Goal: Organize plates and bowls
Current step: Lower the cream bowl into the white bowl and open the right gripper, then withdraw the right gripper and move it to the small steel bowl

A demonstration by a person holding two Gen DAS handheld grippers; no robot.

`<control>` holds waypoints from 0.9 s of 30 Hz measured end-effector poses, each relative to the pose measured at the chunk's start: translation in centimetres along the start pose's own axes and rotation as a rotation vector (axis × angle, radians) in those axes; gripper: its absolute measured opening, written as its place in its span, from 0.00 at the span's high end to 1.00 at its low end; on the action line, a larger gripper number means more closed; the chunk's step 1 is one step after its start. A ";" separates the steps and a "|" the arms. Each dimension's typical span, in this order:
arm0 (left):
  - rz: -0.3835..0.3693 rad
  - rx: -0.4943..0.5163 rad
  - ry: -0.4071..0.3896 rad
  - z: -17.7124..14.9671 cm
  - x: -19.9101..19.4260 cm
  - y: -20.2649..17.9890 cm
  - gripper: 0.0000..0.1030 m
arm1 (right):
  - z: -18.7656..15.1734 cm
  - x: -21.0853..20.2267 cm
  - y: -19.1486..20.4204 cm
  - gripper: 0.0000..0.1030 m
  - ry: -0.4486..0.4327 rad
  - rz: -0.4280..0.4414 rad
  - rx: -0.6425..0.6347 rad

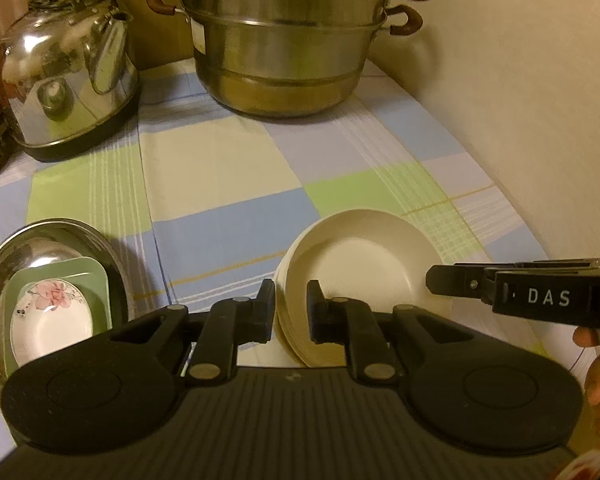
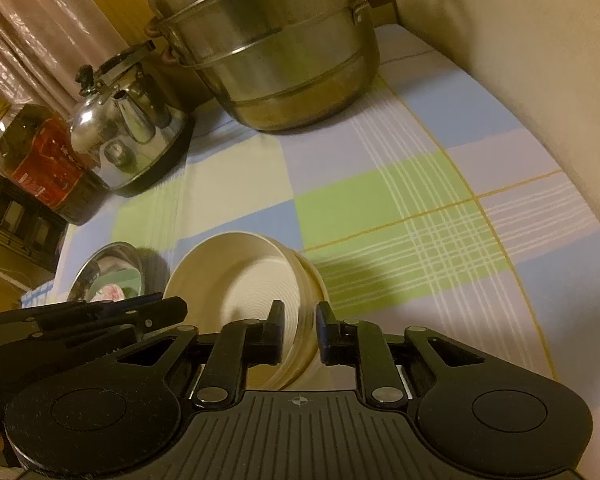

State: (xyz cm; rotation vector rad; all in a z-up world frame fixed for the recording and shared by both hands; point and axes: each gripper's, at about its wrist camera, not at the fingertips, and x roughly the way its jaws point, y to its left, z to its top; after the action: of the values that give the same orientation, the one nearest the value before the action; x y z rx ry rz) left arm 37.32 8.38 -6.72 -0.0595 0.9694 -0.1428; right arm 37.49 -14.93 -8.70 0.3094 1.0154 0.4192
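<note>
A stack of cream bowls (image 1: 360, 264) sits on the checked tablecloth (image 1: 220, 168). My left gripper (image 1: 291, 312) straddles its near-left rim, jaws a little apart, and I see no pad pressing on it. In the right wrist view the same stack (image 2: 240, 280) has its right wall between the fingers of my right gripper (image 2: 301, 328), which also stands slightly open. The right gripper (image 1: 432, 284) reaches in from the right in the left wrist view. A steel bowl (image 1: 40, 236) at the left holds a green square dish (image 1: 96, 276) and a white flowered dish (image 1: 52, 320).
At the back stand a steel kettle (image 1: 68, 72) and a tall stacked steamer pot (image 1: 284, 60). An oil bottle (image 2: 44, 160) and a dark rack (image 2: 16, 224) are at the far left. A cream wall (image 1: 520, 120) borders the table's right side. A hand (image 1: 596, 372) grips the right tool.
</note>
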 end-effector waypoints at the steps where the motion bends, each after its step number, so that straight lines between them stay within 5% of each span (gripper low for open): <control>1: 0.003 0.000 -0.009 0.0 -0.4 0.0 0.85 | -0.1 -0.3 0.0 0.68 -0.010 0.005 -0.001; 12: 0.052 -0.004 -0.083 -1.5 -5.8 0.2 0.80 | -1.9 -4.8 -0.1 0.56 -0.093 0.034 -0.027; 27: 0.109 -0.066 -0.098 -9.0 -13.3 0.1 0.77 | -8.4 -11.7 -0.3 0.52 -0.118 0.046 -0.111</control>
State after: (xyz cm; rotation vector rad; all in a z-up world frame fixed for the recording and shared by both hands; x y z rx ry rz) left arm 22.52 10.60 -0.92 -0.0735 0.8776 -0.0070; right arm 24.85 -20.25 -4.18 0.2555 0.8675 0.4915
